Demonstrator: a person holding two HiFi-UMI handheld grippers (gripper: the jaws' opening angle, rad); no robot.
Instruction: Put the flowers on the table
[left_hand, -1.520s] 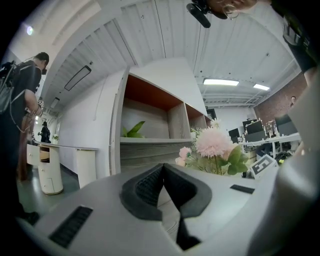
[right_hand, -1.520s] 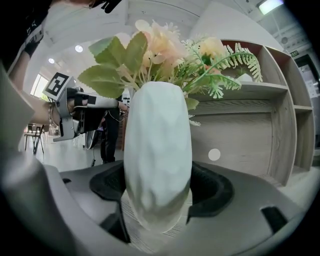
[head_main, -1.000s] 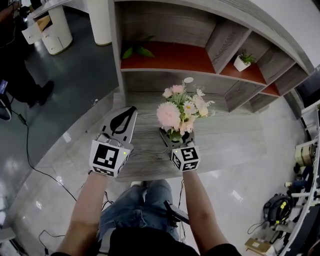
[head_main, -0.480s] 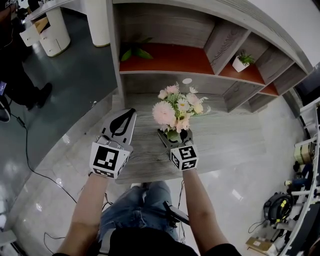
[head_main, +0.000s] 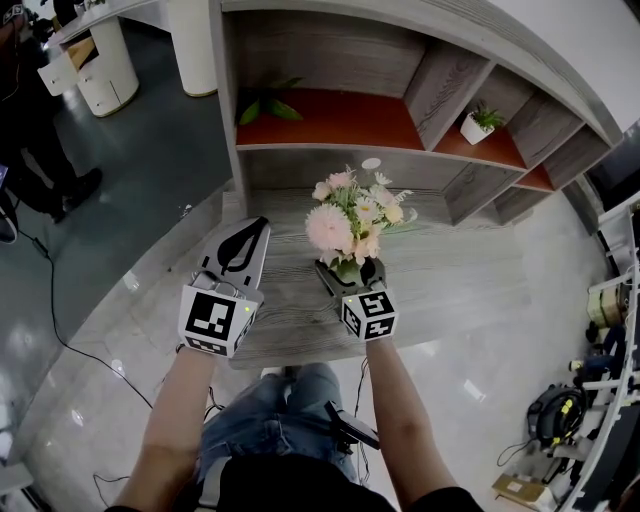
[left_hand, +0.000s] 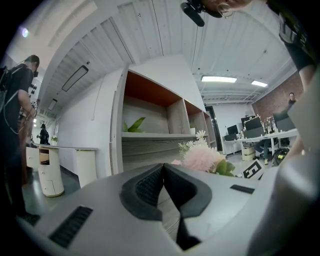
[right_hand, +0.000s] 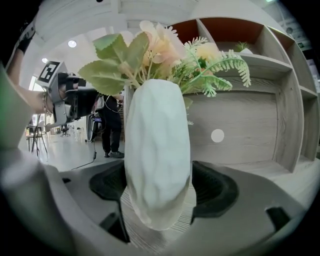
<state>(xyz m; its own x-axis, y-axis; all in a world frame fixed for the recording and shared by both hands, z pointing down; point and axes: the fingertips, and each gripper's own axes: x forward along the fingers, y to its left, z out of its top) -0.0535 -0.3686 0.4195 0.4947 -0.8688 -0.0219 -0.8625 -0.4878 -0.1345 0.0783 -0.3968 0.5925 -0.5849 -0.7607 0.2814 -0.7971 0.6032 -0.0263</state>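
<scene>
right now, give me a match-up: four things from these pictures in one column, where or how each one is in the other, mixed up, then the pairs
Things:
1. white vase
2. left gripper
3. small potted plant
4. green leaves

Place or state:
A. jaws together, nothing between them
B. on the orange shelf, in the cubby right of the divider
C. clamped between the right gripper's jaws
D. left end of the wide orange shelf

Pairs: 1-C, 2-A, 3-B, 4-D
</scene>
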